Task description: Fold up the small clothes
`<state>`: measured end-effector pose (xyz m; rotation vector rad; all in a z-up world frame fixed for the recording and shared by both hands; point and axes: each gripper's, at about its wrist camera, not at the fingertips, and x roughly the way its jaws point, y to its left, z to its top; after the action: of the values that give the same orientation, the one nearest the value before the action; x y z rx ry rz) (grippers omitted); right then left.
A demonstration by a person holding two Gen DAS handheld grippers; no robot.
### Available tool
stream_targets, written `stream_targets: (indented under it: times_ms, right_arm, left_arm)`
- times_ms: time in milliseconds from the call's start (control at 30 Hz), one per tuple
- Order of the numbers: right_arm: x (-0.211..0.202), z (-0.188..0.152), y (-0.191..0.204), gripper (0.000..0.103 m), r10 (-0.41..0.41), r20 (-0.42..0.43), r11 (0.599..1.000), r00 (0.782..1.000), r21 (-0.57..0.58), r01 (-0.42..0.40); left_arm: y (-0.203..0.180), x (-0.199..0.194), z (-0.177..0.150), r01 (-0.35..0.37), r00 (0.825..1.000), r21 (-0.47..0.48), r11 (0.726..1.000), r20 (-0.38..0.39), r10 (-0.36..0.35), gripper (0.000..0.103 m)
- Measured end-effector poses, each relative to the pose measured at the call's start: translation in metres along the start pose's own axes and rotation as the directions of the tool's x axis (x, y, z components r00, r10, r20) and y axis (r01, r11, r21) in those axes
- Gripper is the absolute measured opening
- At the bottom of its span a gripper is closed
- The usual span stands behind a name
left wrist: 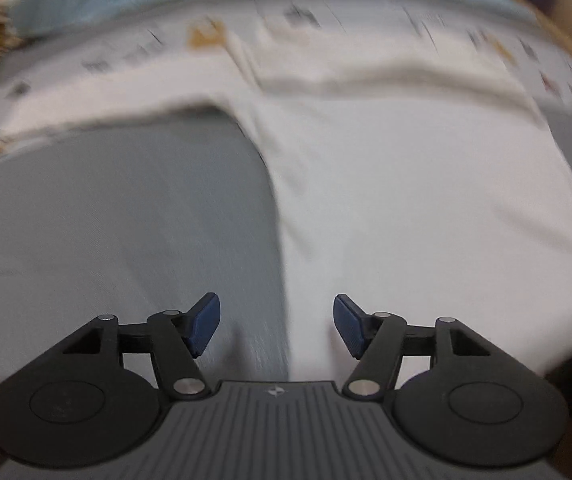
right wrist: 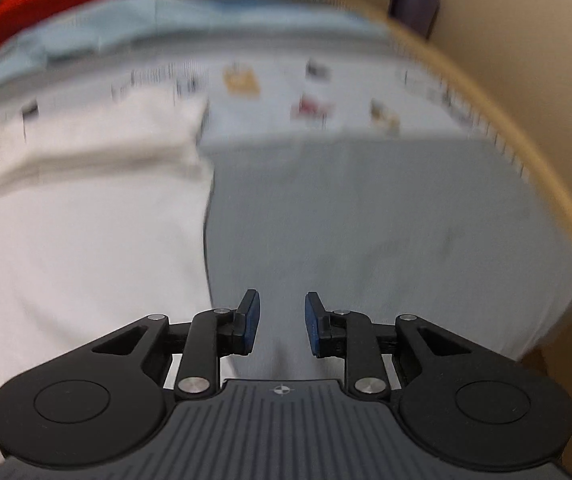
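Note:
A white garment [left wrist: 406, 184] lies spread flat on a grey bed sheet [left wrist: 117, 216], one sleeve reaching out to the left. My left gripper [left wrist: 277, 326] hangs above the garment's left lower edge, its blue pads wide apart with nothing between them. In the right wrist view the same white garment [right wrist: 77, 248] fills the left half, its right edge running down toward my right gripper [right wrist: 281, 324]. That gripper stands partly open over the grey sheet [right wrist: 386, 232] just right of the cloth edge, holding nothing. Both views are blurred.
A pale patterned cloth [right wrist: 286, 100] lies past the garment, with a light blue blanket [right wrist: 165, 24] behind it. A red item [right wrist: 57, 0] sits at the far left. A tan bed rim [right wrist: 526, 152] curves along the right, beside a beige wall.

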<state>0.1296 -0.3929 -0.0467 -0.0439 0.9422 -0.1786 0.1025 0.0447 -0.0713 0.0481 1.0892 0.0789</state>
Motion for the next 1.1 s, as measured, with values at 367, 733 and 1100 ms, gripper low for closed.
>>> stream_targets:
  times_ms: [367,733,1100]
  right_arm:
    - [-0.033,0.073,0.015,0.027,0.186,0.285,0.982,0.94,-0.096,-0.165]
    - [-0.02,0.08,0.084,0.027,0.257,0.267,0.965,0.929,-0.116,-0.234]
    - [-0.024,0.075,0.12,0.027,0.255,0.306,0.94,0.917,-0.3,-0.161]
  left_arm:
    - [-0.02,-0.035,0.051,0.076,0.947,-0.021,0.997,0.313,-0.065,0.081]
    - [-0.02,-0.048,0.07,0.042,0.922,-0.05,0.998,0.386,-0.02,0.083]
    - [0.054,-0.004,0.158,0.102,0.928,-0.274,0.956,0.374,0.008,0.084]
